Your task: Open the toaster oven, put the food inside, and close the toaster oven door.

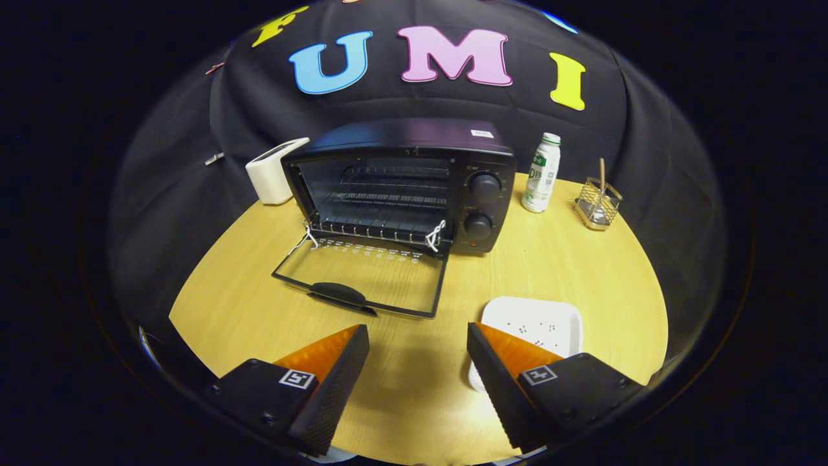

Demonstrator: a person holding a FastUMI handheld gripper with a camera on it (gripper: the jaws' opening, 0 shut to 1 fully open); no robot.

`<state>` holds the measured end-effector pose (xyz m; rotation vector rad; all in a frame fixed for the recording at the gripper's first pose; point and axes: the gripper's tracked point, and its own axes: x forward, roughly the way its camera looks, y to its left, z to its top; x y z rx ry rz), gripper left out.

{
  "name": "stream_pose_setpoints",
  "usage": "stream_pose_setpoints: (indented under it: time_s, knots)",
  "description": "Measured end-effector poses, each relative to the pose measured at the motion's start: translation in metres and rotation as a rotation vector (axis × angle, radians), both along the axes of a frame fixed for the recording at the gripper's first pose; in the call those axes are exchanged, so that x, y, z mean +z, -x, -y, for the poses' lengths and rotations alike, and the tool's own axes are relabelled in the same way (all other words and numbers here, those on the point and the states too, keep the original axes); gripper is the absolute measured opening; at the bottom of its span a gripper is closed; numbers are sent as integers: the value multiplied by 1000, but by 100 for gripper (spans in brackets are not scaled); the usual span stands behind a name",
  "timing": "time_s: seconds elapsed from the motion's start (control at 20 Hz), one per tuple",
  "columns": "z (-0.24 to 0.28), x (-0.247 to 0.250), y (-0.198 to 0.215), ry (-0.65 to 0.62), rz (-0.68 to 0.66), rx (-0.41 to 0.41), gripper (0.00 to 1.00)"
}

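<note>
I see the black metal toaster oven (401, 184) open, my gripper (417, 353) spread wide before it, holding nothing.

Black toaster oven (401, 184), yellow wood-grain table (259, 291), white, seemingly speckled tray (537, 320).

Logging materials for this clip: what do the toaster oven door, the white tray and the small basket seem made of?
Toaster oven door: clear glass in a dark frame, probably; the wood-look table shows through it. White tray: matte, likely foam or plastic, with dark specks. Basket: thin shiny metal wire, open mesh. The gripper is open over the table, fingers holding nothing.
</note>
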<state>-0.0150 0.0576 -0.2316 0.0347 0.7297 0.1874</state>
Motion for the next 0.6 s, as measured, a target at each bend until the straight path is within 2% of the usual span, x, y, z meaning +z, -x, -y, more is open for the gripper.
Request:
stream_pose_setpoints:
  time_s: [0.15, 0.3, 0.6]
  knots:
    - [35, 5, 4, 18, -3, -22, 99]
    - [83, 10, -4, 42, 9, -96, 99]
    - [162, -18, 2, 39, -95, -222, 99]
